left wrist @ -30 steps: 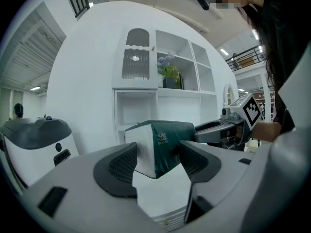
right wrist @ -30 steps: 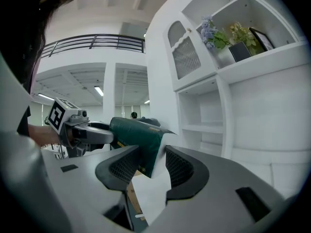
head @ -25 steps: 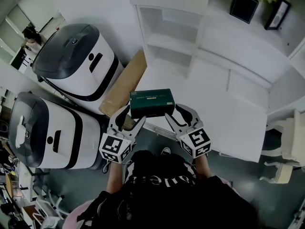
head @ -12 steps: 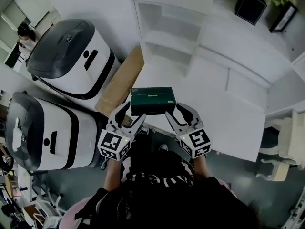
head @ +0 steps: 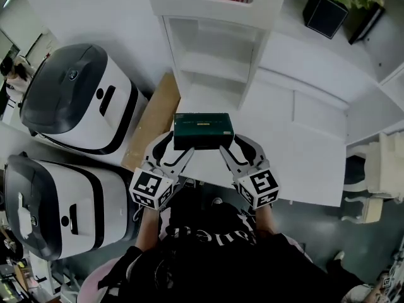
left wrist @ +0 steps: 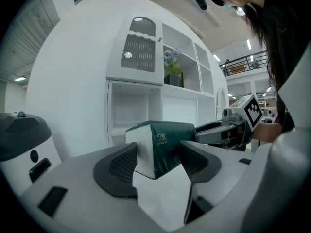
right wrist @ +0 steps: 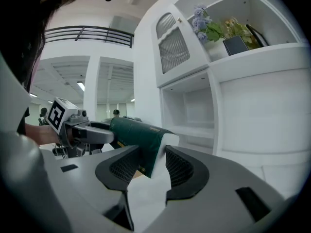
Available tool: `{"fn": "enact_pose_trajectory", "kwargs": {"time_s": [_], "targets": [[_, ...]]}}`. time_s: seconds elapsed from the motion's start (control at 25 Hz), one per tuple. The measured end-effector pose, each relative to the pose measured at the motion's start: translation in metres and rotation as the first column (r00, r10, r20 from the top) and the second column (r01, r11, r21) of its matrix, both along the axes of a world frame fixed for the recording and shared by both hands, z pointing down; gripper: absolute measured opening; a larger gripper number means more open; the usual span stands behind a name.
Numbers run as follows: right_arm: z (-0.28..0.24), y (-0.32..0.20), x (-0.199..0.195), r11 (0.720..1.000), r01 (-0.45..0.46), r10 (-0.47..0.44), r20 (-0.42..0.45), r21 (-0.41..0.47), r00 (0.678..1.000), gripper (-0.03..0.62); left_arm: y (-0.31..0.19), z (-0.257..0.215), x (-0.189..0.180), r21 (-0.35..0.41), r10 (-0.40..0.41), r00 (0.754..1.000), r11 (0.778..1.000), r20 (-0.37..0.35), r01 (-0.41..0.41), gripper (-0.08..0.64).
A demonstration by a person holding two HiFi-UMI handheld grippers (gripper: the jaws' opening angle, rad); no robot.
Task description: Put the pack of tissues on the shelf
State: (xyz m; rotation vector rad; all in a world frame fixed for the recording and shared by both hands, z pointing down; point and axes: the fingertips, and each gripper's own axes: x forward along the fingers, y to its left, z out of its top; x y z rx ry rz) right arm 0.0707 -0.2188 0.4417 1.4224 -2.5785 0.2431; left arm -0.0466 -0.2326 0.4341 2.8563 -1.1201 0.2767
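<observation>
A dark green pack of tissues (head: 203,130) hangs in the air in front of the white shelf unit (head: 214,62). My left gripper (head: 177,148) is shut on its left end and my right gripper (head: 235,147) is shut on its right end. In the left gripper view the pack (left wrist: 167,142) sits between the left gripper's (left wrist: 158,161) dark pads, with the shelf (left wrist: 131,110) behind. From the right gripper view, the pack (right wrist: 138,132) lies in the right gripper's (right wrist: 153,166) grip, and the open shelf compartments (right wrist: 194,110) stand beyond it.
Two white-and-grey machines (head: 82,96) (head: 50,207) stand at the left. A brown cardboard box (head: 151,122) leans between them and the shelf. The white desk top (head: 303,150) extends right. A potted plant (head: 325,8) and a frame (head: 361,23) stand above; a white chair (head: 379,182) is at the far right.
Both grippers have carried the pack a little forward toward the shelf unit, which now sits closer and more central in the head view.
</observation>
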Motion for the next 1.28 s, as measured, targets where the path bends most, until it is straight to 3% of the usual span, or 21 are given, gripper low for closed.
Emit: {"fn": "enact_pose_trajectory", "kwargs": {"time_s": [0.48, 0.88, 1.04, 1.28], "targets": [[-0.017, -0.075, -0.005, 0.987, -0.155, 0.157, -0.048, 0.049, 0.986, 0.193, -0.094, -0.014, -0.001, 0.057, 0.163, 0.986, 0.985, -0.020, -0.162, 0.284], [-0.028, -0.134, 0.015, 0.955, -0.274, 0.287, -0.119, 0.111, 0.951, 0.193, -0.165, -0.023, 0.025, 0.144, 0.281, 0.960, 0.950, -0.003, -0.278, 0.282], [-0.029, -0.157, 0.026, 0.938, -0.320, 0.337, -0.146, 0.131, 0.930, 0.191, -0.192, -0.022, 0.039, 0.171, 0.305, 0.952, 0.938, 0.010, -0.302, 0.282], [-0.016, -0.181, 0.038, 0.920, -0.372, 0.389, -0.176, 0.123, 0.904, 0.187, -0.219, -0.001, 0.053, 0.155, 0.281, 0.959, 0.947, 0.022, -0.281, 0.275]]}}
